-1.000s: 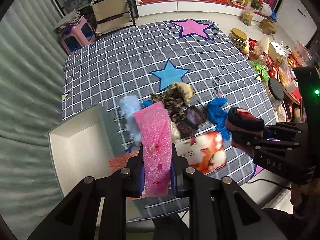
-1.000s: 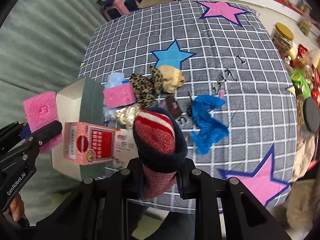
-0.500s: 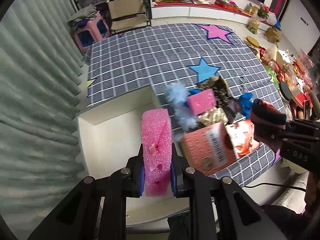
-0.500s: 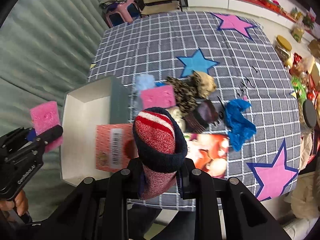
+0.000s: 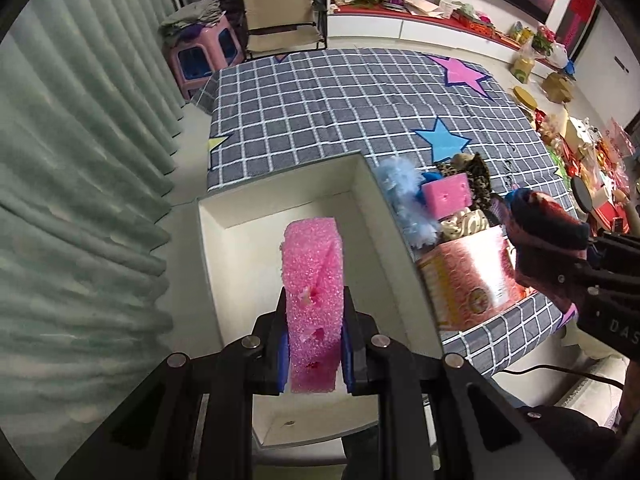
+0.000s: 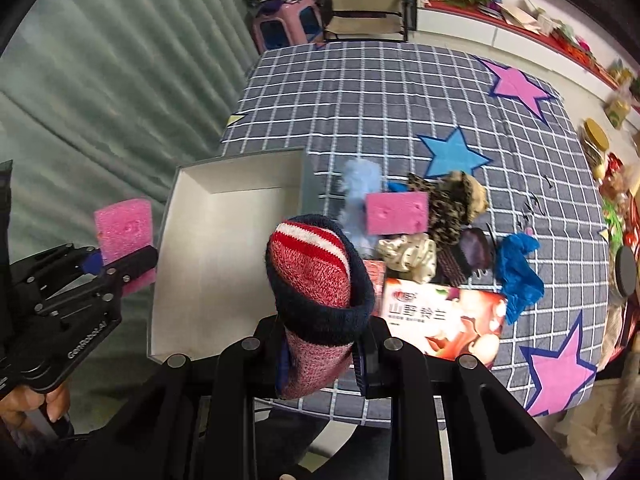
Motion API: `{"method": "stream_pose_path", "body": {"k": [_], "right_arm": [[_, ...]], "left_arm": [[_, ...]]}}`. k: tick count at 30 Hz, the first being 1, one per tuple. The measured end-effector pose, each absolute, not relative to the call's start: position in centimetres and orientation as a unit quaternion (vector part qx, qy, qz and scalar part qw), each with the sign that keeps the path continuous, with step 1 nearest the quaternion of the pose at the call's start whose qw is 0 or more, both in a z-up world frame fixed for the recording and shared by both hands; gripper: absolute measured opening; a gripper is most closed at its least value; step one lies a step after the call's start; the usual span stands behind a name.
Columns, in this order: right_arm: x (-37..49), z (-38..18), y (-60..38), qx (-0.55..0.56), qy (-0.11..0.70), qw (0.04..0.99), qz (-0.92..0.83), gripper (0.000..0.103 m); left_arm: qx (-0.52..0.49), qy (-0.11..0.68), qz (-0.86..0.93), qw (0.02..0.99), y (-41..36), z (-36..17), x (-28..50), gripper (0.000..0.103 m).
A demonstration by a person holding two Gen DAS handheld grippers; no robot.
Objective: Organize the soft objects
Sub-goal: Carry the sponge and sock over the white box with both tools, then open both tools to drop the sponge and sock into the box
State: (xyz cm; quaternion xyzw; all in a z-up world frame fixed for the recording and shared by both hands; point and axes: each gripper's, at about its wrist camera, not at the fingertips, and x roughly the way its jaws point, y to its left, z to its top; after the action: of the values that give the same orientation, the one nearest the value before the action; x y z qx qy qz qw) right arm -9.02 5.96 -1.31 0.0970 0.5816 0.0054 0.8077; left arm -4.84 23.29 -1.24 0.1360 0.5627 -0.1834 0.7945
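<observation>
Hovering over the empty white box (image 5: 224, 240), the left gripper (image 5: 314, 344) pinches a pink foam sponge (image 5: 314, 280) upright between its pads, not yet released; the right gripper (image 6: 320, 354) clamps a red-and-navy knit sock (image 6: 316, 272) just beside the box's near edge. Nothing lies in the box, so sorting looks barely begun. Left on the checked tabletop (image 6: 360, 92) beside the box: a second pink sponge (image 6: 396, 213), pale blue fluff (image 6: 358, 184), leopard-print fabric (image 6: 452, 204), a cream scrunchie (image 6: 412, 256), blue cloth (image 6: 518, 272) and a red carton (image 6: 444, 320).
</observation>
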Motion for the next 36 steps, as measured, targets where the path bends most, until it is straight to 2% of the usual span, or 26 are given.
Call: {"method": "stream_pose_path", "body": {"k": [14,20,36], "right_arm": [[-7.6,-1.6,10.8,0.054,0.596,0.799,0.061,0.026],[-7.4,-2.4,10.9,0.071,0.605,0.790,0.068,0.026],[-6.7,-6.2,14.6,0.034,0.662,0.738,0.125,0.026]], "left_arm": [[0.115,0.581,-0.147,0.793,27.0,-2.9,-5.2,0.022],[0.111,0.591,-0.131,0.788,28.4,-3.9,-5.6,0.022],[0.144,0.636,-0.157,0.742,27.5,-8.4,-6.4,0.022]]}}
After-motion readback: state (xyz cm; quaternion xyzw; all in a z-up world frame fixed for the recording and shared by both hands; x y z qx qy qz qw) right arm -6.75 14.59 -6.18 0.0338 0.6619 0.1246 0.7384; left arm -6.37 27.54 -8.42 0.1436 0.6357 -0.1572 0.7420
